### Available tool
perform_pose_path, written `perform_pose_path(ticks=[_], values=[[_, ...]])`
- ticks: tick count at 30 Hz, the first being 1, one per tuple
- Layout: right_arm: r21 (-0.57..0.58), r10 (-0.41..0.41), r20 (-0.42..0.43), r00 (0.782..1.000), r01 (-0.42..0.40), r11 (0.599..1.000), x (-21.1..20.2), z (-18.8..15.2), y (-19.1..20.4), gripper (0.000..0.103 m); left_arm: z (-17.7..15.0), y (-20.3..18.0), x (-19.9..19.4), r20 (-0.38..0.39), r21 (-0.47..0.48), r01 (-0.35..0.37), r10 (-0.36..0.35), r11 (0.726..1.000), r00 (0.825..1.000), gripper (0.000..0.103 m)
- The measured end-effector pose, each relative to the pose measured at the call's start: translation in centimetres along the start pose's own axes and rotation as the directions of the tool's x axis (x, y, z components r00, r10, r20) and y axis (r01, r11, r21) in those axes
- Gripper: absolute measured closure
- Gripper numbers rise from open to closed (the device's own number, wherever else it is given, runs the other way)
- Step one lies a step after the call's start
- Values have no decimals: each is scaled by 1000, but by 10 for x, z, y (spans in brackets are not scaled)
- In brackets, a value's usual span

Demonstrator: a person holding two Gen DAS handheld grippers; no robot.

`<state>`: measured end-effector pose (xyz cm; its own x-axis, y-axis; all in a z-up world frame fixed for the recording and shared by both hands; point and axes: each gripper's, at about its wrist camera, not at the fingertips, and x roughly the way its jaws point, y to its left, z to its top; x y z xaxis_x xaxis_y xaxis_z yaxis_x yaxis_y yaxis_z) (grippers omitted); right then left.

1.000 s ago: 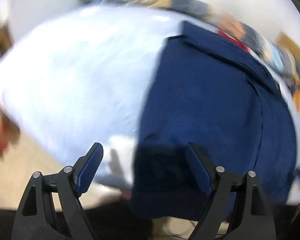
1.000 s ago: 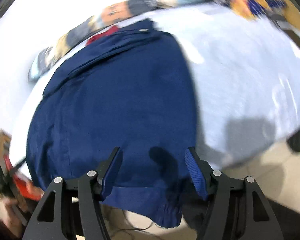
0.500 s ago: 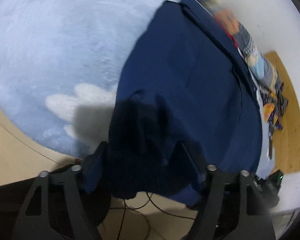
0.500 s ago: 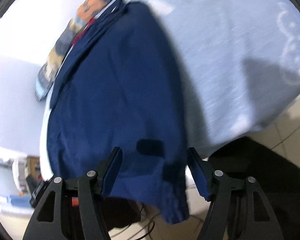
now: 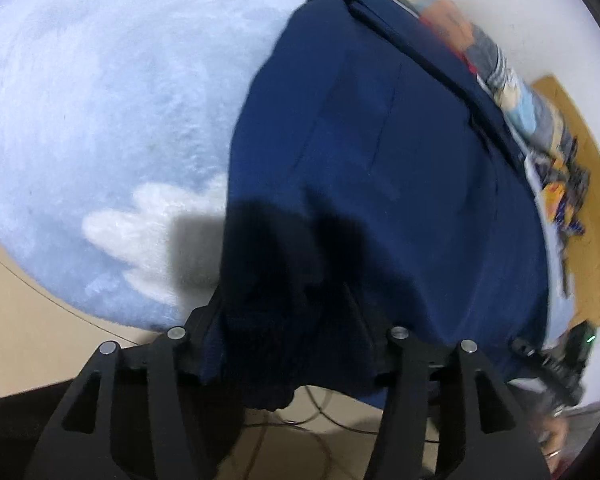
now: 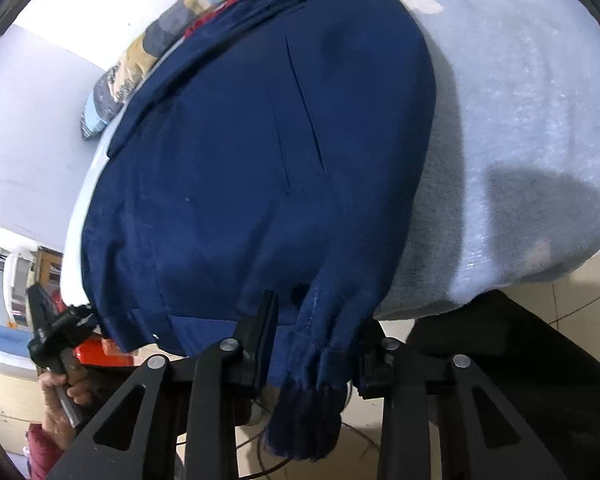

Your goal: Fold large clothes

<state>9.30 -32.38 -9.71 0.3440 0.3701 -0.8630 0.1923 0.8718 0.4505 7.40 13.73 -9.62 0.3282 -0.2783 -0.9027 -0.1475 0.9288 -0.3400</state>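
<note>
Both pairs of fingers have just been closing on the near hem of the navy garment: the left gripper has a dark bunch of the hanging edge pressed between its pads, and the right gripper pinches a gathered corner that droops below its jaws. Most of that garment lies spread flat on the pale blue blanket, its near edge spilling over the side, with a patterned pillow beyond its far end.

no readable text or labels anywhere.
</note>
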Motion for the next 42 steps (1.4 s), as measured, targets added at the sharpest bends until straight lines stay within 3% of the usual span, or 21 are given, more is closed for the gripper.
perform_pose_path(ticks=[1,2,6,8,11,12,14,16,17,18,23,25,29,33,38,42], values=[[-3,-7,3,1000,7,1000,-1,0,1,86,-1,-2,0,1,19,-15,15,1000,1000,63],[6,15,10,1000,-15,1000,-5,1,-1,89,-2,-4,-2,6,37,-30,30,999,1000,79],[32,87,37,995,-88,996,-20,1,-7,90,-4,-10,-11,27,83,-55,53,995,998,81],[35,83,39,996,-84,996,-21,2,-8,90,-2,-8,-9,18,73,-60,59,996,998,80],[28,64,33,997,-65,997,-19,2,-8,90,1,-3,-3,-1,61,-85,85,995,996,71],[23,58,31,998,-59,998,-18,2,-7,90,3,-6,0,5,68,-120,120,990,993,55],[16,48,29,998,-48,999,-16,2,-4,90,4,-4,3,12,75,-186,186,980,982,37],[4,16,22,1000,-16,1000,-10,3,0,90,4,-4,3,31,73,-156,154,985,988,48],[-3,4,11,1000,-4,1000,-7,3,0,90,4,-6,2,31,82,-144,142,986,989,72],[-9,1,10,1000,-1,1000,-6,3,3,90,4,-8,-1,35,92,-145,143,985,989,81],[-15,168,65,984,-167,986,-36,5,10,92,3,-23,-30,83,136,-100,90,986,993,85],[5,242,86,966,-243,970,-48,8,7,92,9,-19,-44,110,127,-45,31,991,993,85],[34,357,136,924,-365,931,-70,15,2,92,17,-16,-58,138,128,-7,-11,992,990,85],[6,331,135,934,-335,942,-71,19,6,92,18,-17,-44,109,134,-25,11,991,994,85],[-33,228,80,970,-226,973,-53,19,16,91,11,-24,-17,75,184,-144,132,972,988,83],[-34,183,62,981,-181,983,-46,19,16,90,12,-27,-4,72,206,-226,216,952,974,67]])
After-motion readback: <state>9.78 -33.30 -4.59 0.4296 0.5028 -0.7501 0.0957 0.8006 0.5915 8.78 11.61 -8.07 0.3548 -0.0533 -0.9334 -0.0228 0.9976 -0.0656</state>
